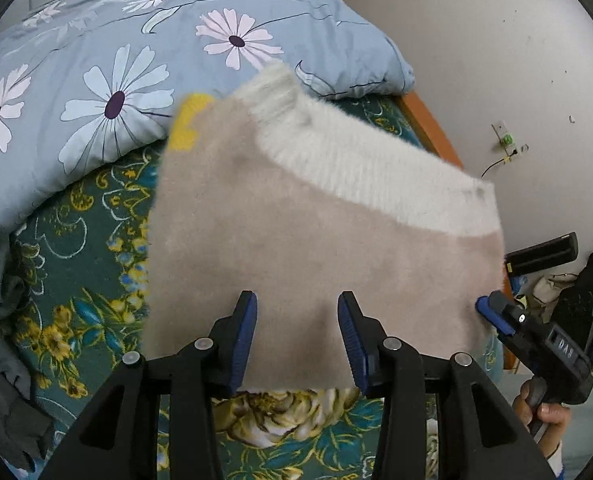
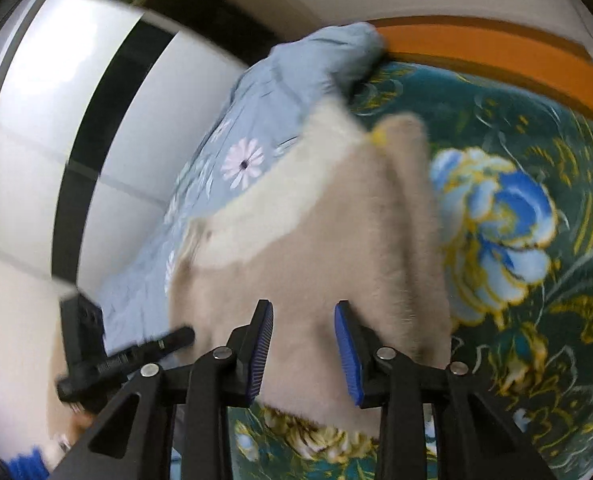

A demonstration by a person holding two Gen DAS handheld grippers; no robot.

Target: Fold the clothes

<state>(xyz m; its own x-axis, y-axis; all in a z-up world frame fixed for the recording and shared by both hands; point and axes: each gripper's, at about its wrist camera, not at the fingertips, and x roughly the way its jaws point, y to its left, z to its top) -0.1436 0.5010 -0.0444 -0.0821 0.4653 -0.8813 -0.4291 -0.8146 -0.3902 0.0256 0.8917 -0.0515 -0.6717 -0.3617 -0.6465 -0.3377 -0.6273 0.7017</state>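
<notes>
Hanging in front of both cameras, the fuzzy beige sweater (image 1: 296, 248) with its broad white ribbed band (image 1: 368, 176) and a patch of yellow (image 1: 186, 122) at one corner is lifted clear of the green floral bedspread (image 1: 96, 264), which shows beneath its lower edge. In the left wrist view the left gripper (image 1: 296, 340) stands partly open, its blue-padded fingers (image 1: 243, 340) spread with the sweater's lower edge between them; whether the pads actually pinch the knit or it merely hangs behind them I cannot tell, since a clear stretch of cloth shows between the two pads. The right gripper (image 1: 481, 305) shows at the sweater's right edge, its blue tip touching the fabric, with the person's hand (image 1: 544, 416) around its handle below.

From the right wrist view the same sweater (image 2: 316, 248) drapes away from the camera, blurred, one fold standing up at its far end. The right gripper (image 2: 304, 348) is likewise partly open, cloth lying between its pads (image 2: 346, 354); a firm grip cannot be made out here either. The left gripper (image 2: 184, 336) comes in from the lower left, its dark tip at the sweater's edge.

Beyond the garment lies a light blue quilt (image 1: 108, 64) printed with daisies, bunched on the bedspread, and an orange wooden bed frame (image 2: 496, 52) runs along the far side. Grey clothing (image 1: 0, 360) sits at the left of the bed.
</notes>
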